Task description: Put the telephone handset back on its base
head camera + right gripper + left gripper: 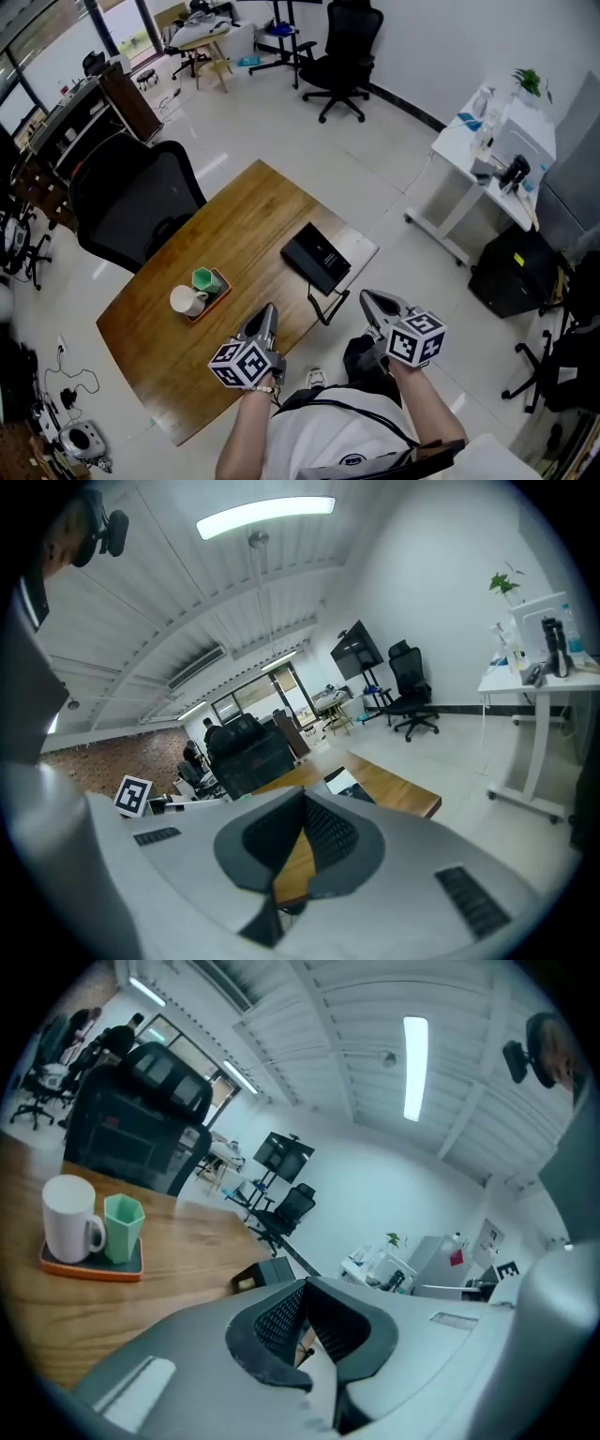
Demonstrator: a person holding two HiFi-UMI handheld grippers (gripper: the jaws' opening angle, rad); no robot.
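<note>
By wooden table (234, 234) on pale office floor (375, 150), held left gripper (269, 311) and right gripper (367, 300) pressed together, gripping nothing.

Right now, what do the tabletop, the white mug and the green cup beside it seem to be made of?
Tabletop: wood or wood-look veneer, warm brown with lengthwise grain streaks and a soft sheen.
White mug: probably glazed ceramic; smooth and thick-walled, with a chunky handle.
Green cup: faceted, pale matte green; plastic or ceramic, can't tell which.
</note>
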